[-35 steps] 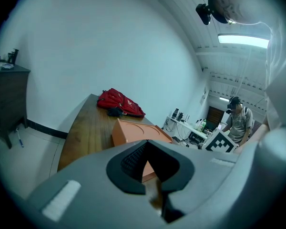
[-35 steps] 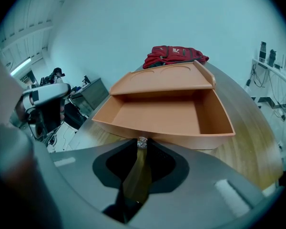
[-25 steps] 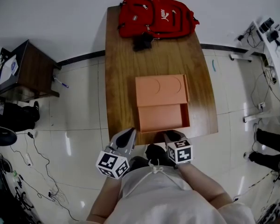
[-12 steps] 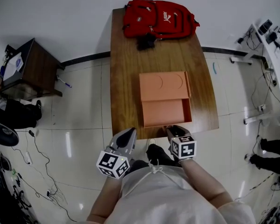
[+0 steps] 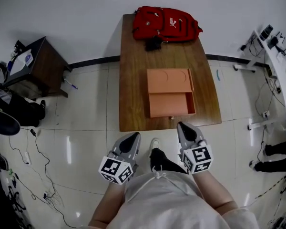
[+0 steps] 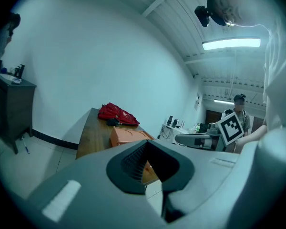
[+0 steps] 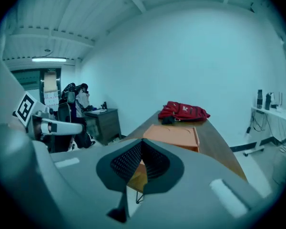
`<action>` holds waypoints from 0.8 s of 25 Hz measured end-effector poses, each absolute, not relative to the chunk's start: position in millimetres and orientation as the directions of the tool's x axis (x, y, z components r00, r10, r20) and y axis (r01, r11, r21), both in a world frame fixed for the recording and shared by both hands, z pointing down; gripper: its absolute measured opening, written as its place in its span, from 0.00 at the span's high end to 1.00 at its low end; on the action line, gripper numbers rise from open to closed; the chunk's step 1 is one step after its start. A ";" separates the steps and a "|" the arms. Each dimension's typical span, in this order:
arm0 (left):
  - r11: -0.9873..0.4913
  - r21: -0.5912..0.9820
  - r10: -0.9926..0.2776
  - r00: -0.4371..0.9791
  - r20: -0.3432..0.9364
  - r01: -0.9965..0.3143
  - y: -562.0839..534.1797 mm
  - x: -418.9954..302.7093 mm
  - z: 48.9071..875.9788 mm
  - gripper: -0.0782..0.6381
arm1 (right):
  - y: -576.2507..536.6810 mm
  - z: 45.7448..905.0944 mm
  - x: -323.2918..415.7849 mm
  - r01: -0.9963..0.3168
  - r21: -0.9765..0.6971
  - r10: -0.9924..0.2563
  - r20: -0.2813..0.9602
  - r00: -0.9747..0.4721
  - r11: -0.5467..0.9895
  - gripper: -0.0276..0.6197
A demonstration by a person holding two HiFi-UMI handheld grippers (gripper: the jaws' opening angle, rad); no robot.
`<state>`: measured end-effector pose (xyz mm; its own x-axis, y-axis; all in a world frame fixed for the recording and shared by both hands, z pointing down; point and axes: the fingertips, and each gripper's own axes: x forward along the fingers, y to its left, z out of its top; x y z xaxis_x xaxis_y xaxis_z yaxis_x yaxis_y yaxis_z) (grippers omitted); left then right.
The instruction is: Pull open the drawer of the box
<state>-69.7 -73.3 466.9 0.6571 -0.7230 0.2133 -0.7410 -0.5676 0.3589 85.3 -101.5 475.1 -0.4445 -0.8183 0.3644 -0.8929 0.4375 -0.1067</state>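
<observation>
Right claw [image 5: 185, 126] is closing right down on nothing; left claw [image 5: 133, 136] is sitting shut and empty.

Head view: both are hanging over the floor, off the worktop [image 5: 133, 80]. The drawer [image 5: 171, 105] is standing pulled out of the orange box [image 5: 170, 79]. Looks done, so I'm advising keeping both claws clear of the drawer front.

Left gripper view is confirming its tips are meeting.

Right gripper view alone is catching a thin wire loop [image 7: 139, 198] under the jaws, possibly the pull.

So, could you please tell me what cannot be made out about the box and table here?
- Drawer inside: head view, too small to check for contents.
- Drawer front: right gripper view, hidden behind the right gripper's shut jaws.
- Black item beside red backpack: head view, too small to identify.
</observation>
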 end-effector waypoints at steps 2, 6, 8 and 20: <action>-0.570 0.357 -0.726 0.657 0.202 -0.740 -51.8 -73.7 462.0 0.88 | -77.1 464.5 73.0 -0.875 -0.098 -0.815 0.329 -0.478 0.474 0.95; -0.579 0.344 -0.735 0.656 0.172 -0.739 -0.3 -83.3 451.1 0.88 | -18.2 458.3 56.6 -0.848 -0.106 -0.798 0.294 -0.526 0.520 0.95; -0.583 0.331 -0.743 0.652 0.153 -0.742 26.0 -89.8 443.0 0.88 | 11.5 451.5 50.6 -0.843 -0.091 -0.804 0.261 -0.535 0.531 0.95; -0.626 0.280 -0.726 0.675 0.132 -0.728 160.7 -124.9 428.4 0.88 | 157.9 433.7 2.5 -0.861 -0.071 -0.832 0.230 -0.505 0.503 0.95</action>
<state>-124.9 160.7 428.4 0.6750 -0.7260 0.1316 -0.7279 -0.6260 0.2798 2.5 157.9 433.7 -0.5046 -0.8321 0.2304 -0.8615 0.5029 -0.0706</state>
